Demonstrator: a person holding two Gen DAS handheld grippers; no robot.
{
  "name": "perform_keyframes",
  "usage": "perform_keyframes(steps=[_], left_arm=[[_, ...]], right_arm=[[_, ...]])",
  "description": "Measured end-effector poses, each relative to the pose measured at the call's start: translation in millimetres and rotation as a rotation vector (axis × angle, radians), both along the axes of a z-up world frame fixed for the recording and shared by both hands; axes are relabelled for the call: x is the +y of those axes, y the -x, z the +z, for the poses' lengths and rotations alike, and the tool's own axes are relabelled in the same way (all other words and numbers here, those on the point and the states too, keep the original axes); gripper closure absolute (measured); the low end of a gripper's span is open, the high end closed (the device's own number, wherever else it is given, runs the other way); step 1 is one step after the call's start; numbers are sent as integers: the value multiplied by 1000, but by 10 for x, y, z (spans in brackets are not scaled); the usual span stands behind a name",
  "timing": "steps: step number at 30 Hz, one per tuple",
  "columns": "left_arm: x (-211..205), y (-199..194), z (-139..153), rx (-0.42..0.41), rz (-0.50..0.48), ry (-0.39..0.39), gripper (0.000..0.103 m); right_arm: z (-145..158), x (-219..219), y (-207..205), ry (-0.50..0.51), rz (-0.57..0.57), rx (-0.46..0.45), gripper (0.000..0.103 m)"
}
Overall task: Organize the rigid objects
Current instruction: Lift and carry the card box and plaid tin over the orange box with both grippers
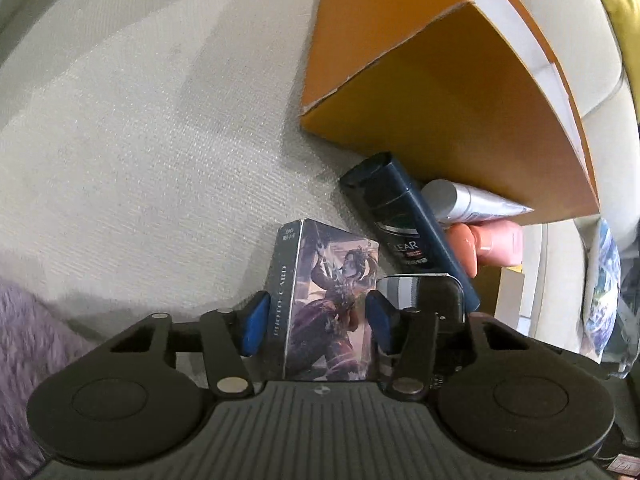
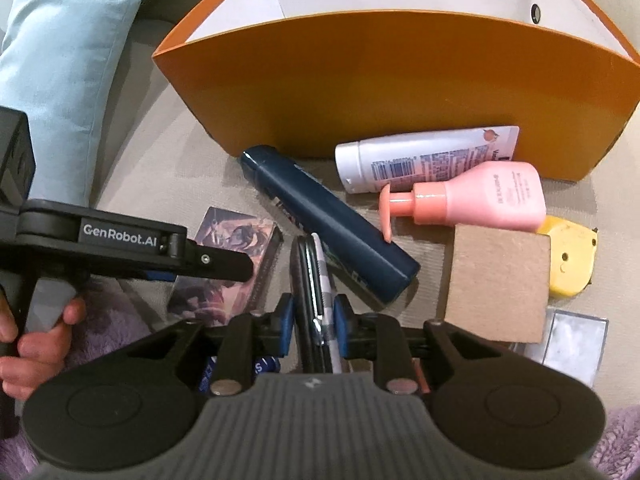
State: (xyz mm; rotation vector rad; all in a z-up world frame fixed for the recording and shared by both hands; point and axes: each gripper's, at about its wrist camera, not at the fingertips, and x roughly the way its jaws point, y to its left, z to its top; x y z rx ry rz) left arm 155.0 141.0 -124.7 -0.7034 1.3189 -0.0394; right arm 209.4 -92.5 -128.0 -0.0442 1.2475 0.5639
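Photo-card box point(image 1: 324, 304), a slim rigid printed carton, sits between the left gripper point(image 1: 318, 322) jaws, blue pads at its long edges, contact uncertain. Probably light, stiff and slick; take it by those narrow sides. Right gripper point(image 2: 313, 326) jaws clamp a thin black folding case point(image 2: 306, 280). Beyond both: a dark blue bottle point(image 2: 332, 224), then an orange cardboard box point(image 2: 400, 80).

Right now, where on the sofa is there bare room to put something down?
Free: the bare cushion left of the orange box and the card box. Crowded: the strip before the orange box, with the dark bottle, white tube and pink pump bottle.
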Motion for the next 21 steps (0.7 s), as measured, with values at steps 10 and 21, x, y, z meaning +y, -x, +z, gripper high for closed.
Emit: perform_keyframes(steps=[10,21], left_arm=[[-310,131,180,-44,-15,-1,78],[-435,223,675,-165,-32,-107,78]], right_arm=[[-52,-29,-4,-32,-46,23,83],[351,-213,82,-131,-40,-38,85]])
